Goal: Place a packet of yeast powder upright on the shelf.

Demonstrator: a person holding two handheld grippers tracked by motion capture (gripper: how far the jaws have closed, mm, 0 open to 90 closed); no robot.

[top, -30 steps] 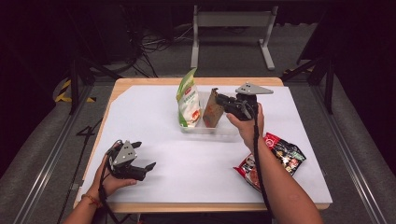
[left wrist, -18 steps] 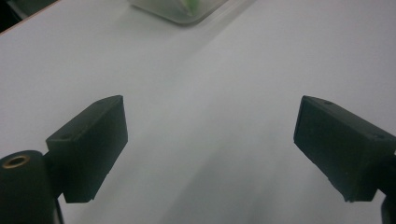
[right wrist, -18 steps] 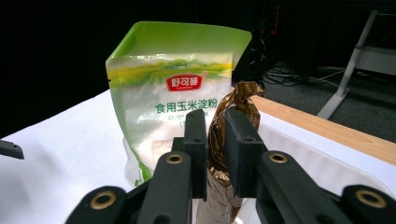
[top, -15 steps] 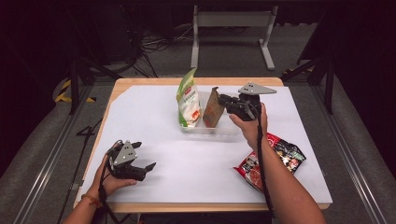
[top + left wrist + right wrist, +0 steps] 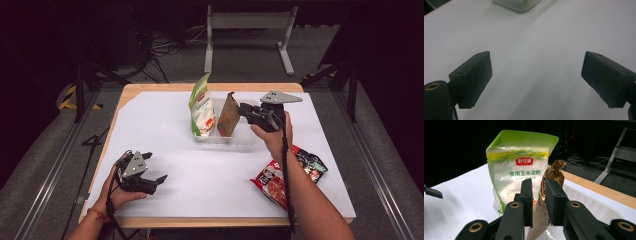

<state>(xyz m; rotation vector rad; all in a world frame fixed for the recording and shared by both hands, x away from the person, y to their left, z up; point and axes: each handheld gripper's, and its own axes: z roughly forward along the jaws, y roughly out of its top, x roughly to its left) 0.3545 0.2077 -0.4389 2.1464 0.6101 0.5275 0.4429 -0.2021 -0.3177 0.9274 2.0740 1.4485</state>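
A green-and-white starch pouch (image 5: 201, 107) (image 5: 516, 170) and a brown-gold pouch (image 5: 228, 116) (image 5: 554, 171) stand upright in a clear plastic tray (image 5: 240, 137) (image 5: 589, 200) at the back middle of the table. My right gripper (image 5: 243, 109) (image 5: 539, 192) points at the brown pouch's right edge. Its jaws have just been opening, and the pouch's edge sits in the narrow gap between them. My left gripper (image 5: 155, 166) (image 5: 536, 80) rests on the white table sheet at the front left, jaws wide apart with nothing between them.
A red-and-black snack pack (image 5: 280, 175) lies flat at the front right, partly under the right forearm. A corner of the clear tray (image 5: 521, 3) shows far off in the left gripper view. The wooden table edge (image 5: 150, 87) borders the white sheet.
The right hand has shifted slightly to the right beside the brown pouch. The left hand and both pouches have stayed where they were.
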